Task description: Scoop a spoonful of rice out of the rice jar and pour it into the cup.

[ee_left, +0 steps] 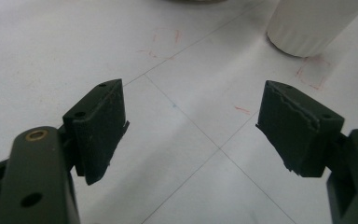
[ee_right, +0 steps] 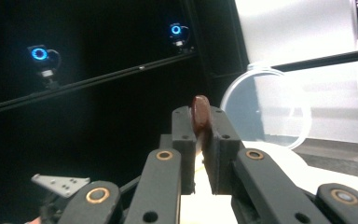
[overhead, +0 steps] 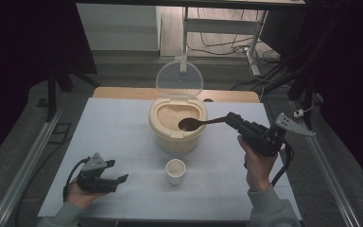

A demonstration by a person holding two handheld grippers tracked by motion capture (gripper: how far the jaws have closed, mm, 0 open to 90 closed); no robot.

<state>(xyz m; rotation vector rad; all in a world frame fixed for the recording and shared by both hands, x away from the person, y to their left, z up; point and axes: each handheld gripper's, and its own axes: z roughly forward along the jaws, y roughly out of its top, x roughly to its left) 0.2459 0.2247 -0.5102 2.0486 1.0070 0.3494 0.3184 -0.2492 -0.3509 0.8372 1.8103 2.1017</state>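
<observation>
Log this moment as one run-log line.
right gripper: shut on spoon, over rice container | left gripper: open, empty | cup: on table

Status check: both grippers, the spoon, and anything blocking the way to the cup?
Right gripper shut on spoon, bowl over open rice container. Left gripper open, nothing between its jaws. Cup in front of the container, path clear.

Left gripper (overhead: pixel 119 179): black body, grey three-cornered plate mounted on top, black cable looped behind. Pads (ee_left: pixel 103 126) are seen worn and ragged at the edges; brass-coloured pivots are set in the links. Right gripper (overhead: pixel 230 118): black, matching plate and cable. Grey sleeves are worn on both forearms.
</observation>
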